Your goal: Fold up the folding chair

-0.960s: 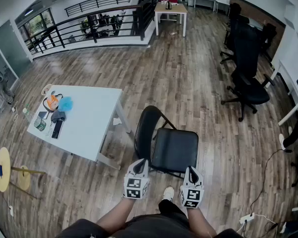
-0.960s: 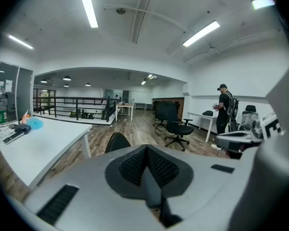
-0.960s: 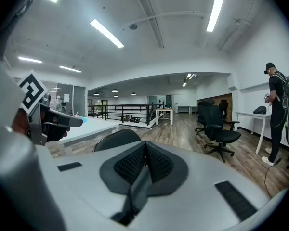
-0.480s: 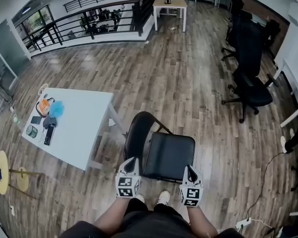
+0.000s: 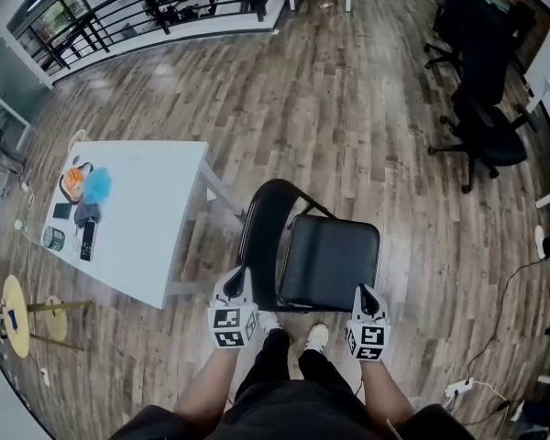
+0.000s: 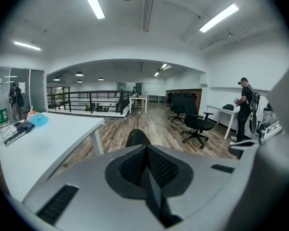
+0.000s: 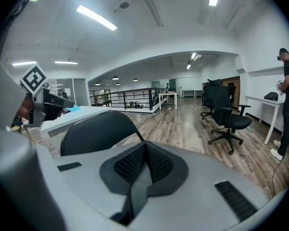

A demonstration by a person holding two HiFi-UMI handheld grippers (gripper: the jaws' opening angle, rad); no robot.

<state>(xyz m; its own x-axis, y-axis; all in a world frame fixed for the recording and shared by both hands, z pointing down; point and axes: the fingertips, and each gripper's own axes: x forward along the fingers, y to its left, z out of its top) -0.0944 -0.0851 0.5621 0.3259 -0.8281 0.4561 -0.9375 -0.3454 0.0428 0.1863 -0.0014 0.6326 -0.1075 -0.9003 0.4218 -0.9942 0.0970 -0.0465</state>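
Observation:
The black folding chair stands unfolded on the wood floor, with its padded seat [image 5: 330, 262] toward me and its curved backrest [image 5: 261, 232] at the left. My left gripper [image 5: 241, 275] is shut and empty, hovering by the seat's near left corner beside the backrest frame. My right gripper [image 5: 365, 291] is shut and empty over the seat's near right corner. I cannot tell whether either touches the chair. In the left gripper view only the backrest's top [image 6: 137, 137] shows past the shut gripper [image 6: 145, 150]. The right gripper view shows the backrest [image 7: 94, 131] beyond its shut gripper [image 7: 144, 148].
A white table [image 5: 156, 218] with small items stands just left of the chair. Black office chairs [image 5: 490, 108] are at the far right, a railing [image 5: 147, 12] at the back. A yellow round stand [image 5: 14, 305] is at the left. A person [image 6: 244, 107] stands by a desk.
Both grippers have spread apart, the left toward the seat's left corner and the right toward its right corner. The head view has tilted further down. Jaws stayed shut.

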